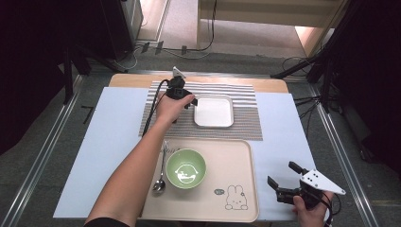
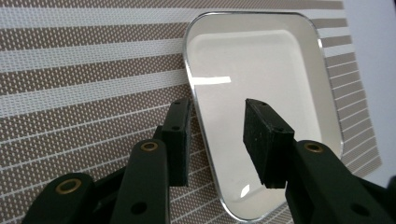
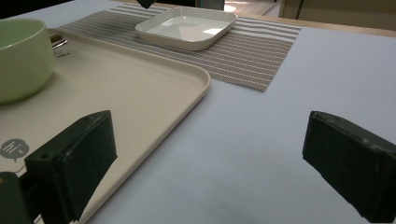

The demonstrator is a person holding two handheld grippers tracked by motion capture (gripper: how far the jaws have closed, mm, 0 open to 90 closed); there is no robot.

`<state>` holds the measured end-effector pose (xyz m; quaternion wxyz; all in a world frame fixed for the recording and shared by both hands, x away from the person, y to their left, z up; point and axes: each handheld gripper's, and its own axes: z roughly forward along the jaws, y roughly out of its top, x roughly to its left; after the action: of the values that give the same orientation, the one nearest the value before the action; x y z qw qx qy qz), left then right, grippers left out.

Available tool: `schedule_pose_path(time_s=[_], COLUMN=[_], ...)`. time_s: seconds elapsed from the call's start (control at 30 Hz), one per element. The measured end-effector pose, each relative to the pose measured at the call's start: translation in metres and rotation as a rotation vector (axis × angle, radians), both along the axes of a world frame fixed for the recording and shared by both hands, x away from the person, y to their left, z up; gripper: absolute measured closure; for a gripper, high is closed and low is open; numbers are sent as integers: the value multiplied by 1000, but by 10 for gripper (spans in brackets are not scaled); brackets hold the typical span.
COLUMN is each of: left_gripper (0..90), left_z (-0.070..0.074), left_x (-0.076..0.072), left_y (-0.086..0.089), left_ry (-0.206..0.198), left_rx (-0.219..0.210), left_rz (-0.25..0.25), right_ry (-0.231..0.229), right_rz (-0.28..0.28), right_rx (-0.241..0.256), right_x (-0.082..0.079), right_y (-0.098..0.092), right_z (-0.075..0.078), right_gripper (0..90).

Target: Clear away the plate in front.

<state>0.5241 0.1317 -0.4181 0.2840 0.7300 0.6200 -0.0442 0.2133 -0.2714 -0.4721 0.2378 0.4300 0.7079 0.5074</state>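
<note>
While its jaws straddled the white dish rim at frame centre, apparently untouched, the left gripper needed squarer closing.

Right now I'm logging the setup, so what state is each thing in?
left gripper: open, jaws astride the white dish's rim.
right gripper: open, holding nothing.
white dish: upright, empty, on the striped mat.
green bowl: upright, on the tray.
spoon: lying beside the bowl.

Glossy white square dish, woven striped placemat; matt black claw pads; smooth beige tray
</note>
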Motion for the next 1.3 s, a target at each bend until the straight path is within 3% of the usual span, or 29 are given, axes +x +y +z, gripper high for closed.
schedule_pose_path(time_s=[0.2, 0.53, 1.03, 1.2, 1.3], left_gripper=[661, 760, 837, 878, 900], left_z=[-9, -19, -23, -24, -23], left_x=[4, 5, 7, 9, 9], left_y=[-2, -9, -21, -19, -23], left_ry=[20, 64, 106, 128, 151], left_rx=[25, 18, 89, 59, 54], left_rz=[11, -8, 6, 33, 10], right_ry=[-5, -3, 0, 2, -2], right_rz=[-3, -5, -8, -10, -7], right_rx=[0, 2, 0, 2, 1], right_x=[0, 0, 0, 0, 1], right_y=[-2, -2, -3, -3, -3], right_z=[0, 0, 0, -1, -1], right_gripper=[29, 29, 30, 30, 30])
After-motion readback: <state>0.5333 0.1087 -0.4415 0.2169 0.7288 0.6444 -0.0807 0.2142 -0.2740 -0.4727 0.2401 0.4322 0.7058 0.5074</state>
